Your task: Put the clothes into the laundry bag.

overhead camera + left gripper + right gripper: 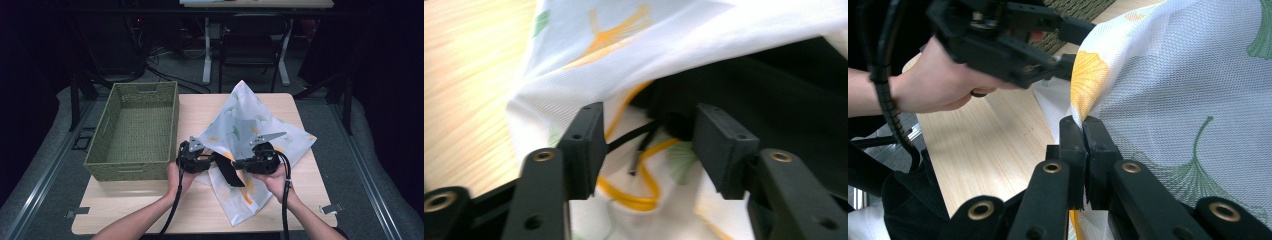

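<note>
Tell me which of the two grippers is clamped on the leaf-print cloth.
The right gripper: its jaws pinch a fold of the leaf-print cloth. The left gripper has its jaws standing apart, pressing on nothing.

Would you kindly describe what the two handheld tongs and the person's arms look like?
Both the left tongs and the right tongs are matte black, with flat rectangular pads and brass-coloured rivets. Each carries a grey three-cornered plate on top and trails a ribbed black cable. The forearms are bare, with no sleeves showing.

Bright tabletop, dark surroundings; left gripper view blurred, overexposed at left
</note>
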The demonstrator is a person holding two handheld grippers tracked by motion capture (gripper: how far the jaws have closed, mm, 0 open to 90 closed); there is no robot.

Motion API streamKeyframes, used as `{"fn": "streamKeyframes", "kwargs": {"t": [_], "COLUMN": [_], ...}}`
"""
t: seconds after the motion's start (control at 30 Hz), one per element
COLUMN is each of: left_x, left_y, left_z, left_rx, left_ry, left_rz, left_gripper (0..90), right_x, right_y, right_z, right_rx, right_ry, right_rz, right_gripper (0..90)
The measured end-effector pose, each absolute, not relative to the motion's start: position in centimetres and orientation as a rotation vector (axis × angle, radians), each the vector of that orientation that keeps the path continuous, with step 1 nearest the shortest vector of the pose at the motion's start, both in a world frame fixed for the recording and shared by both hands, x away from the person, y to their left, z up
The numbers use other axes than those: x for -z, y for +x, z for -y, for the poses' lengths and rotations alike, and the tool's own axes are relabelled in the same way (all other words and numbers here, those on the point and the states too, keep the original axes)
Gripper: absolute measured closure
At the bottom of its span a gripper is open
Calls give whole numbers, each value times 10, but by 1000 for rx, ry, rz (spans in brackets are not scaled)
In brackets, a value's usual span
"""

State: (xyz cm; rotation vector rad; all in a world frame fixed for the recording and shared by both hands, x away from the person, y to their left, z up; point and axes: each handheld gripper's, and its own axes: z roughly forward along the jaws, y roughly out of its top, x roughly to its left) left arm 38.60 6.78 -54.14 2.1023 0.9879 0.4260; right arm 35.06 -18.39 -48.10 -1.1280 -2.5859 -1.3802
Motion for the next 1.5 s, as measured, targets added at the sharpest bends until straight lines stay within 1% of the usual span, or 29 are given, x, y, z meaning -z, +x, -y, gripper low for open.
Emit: {"fn": "streamKeyframes", "kwargs": {"t": [0.03, 0.07, 0.13, 0.2, 0.23, 0.3, 0.37, 0.4, 0.5, 0.57, 0.6, 0.67, 0.7, 0.73, 0.77, 0.8, 1.03, 1.07, 1.13, 1.17, 1.2, 1.23, 1.27, 1.3, 1.37, 1.4, 1.43, 1.47, 1.5], "left_x": [546, 549, 555, 559, 563, 564, 567, 570, 574, 578, 578, 578, 578, 578, 578, 578, 578, 578, 574, 574, 569, 566, 564, 562, 564, 565, 569, 572, 574], "left_y": [389, 391, 391, 393, 395, 396, 398, 400, 402, 402, 402, 401, 400, 399, 397, 397, 379, 373, 367, 367, 366, 367, 369, 376, 378, 381, 384, 385, 387], "left_z": [-68, -67, -63, -61, -60, -60, -58, -57, -56, -56, -56, -56, -55, -55, -56, -56, -58, -57, -56, -56, -57, -58, -59, -60, -59, -59, -58, -57, -57], "left_rx": [-428, -449, -463, -475, -481, -494, -497, -479, -458, -440, -428, -415, -410, -402, -395, -395, -315, -256, -269, -269, -300, -322, -351, -353, -370, -351, -342, -351, -340], "left_ry": [2109, 2150, 2176, 2187, 2175, 2167, 2149, 2162, 2159, 2162, 2162, 2166, 2174, 2179, 2176, 2176, 2190, 2190, 2206, 2206, 2196, 2190, 2179, 2192, 2183, 2197, 2210, 2216, 2217], "left_rz": [-1013, -1012, -1015, -1039, -1061, -1065, -1090, -1089, -1104, -1113, -1103, -1088, -1075, -1067, -1067, -1067, -1013, -970, -931, -931, -921, -913, -914, -917, -930, -932, -940, -950, -967], "left_gripper": [504, 530, 551, 545, 527, 534, 536, 574, 588, 656, 656, 749, 816, 842, 846, 892, 887, 885, 873, 836, 836, 797, 775, 743, 734, 720, 685, 685, 661], "right_x": [481, 481, 482, 482, 482, 482, 483, 483, 482, 483, 483, 483, 483, 482, 482, 482, 478, 479, 480, 480, 480, 480, 480, 480, 480, 481, 481, 481, 482], "right_y": [351, 351, 351, 352, 352, 352, 351, 351, 351, 351, 351, 351, 351, 351, 350, 350, 348, 348, 348, 348, 348, 348, 348, 348, 349, 349, 349, 349, 349], "right_z": [184, 184, 185, 185, 184, 183, 182, 182, 182, 182, 182, 182, 183, 184, 185, 185, 196, 199, 200, 200, 199, 199, 198, 196, 196, 195, 194, 194, 194], "right_rx": [1377, 1379, 1376, 1374, 1370, 1367, 1367, 1363, 1363, 1360, 1360, 1358, 1354, 1351, 1354, 1354, 1350, 1349, 1342, 1342, 1337, 1337, 1340, 1336, 1334, 1333, 1327, 1327, 1327], "right_ry": [-1127, -1129, -1132, -1134, -1133, -1129, -1120, -1119, -1112, -1110, -1110, -1107, -1107, -1107, -1107, -1107, -1125, -1129, -1130, -1130, -1131, -1130, -1123, -1119, -1114, -1110, -1115, -1115, -1114], "right_rz": [2591, 2589, 2597, 2595, 2600, 2600, 2608, 2609, 2609, 2612, 2612, 2613, 2613, 2614, 2613, 2613, 2613, 2610, 2612, 2612, 2614, 2614, 2618, 2618, 2619, 2620, 2619, 2619, 2618], "right_gripper": [886, 886, 887, 886, 886, 887, 886, 886, 886, 886, 886, 886, 886, 887, 886, 886, 886, 886, 886, 886, 886, 886, 886, 886, 886, 886, 886, 886, 886]}}
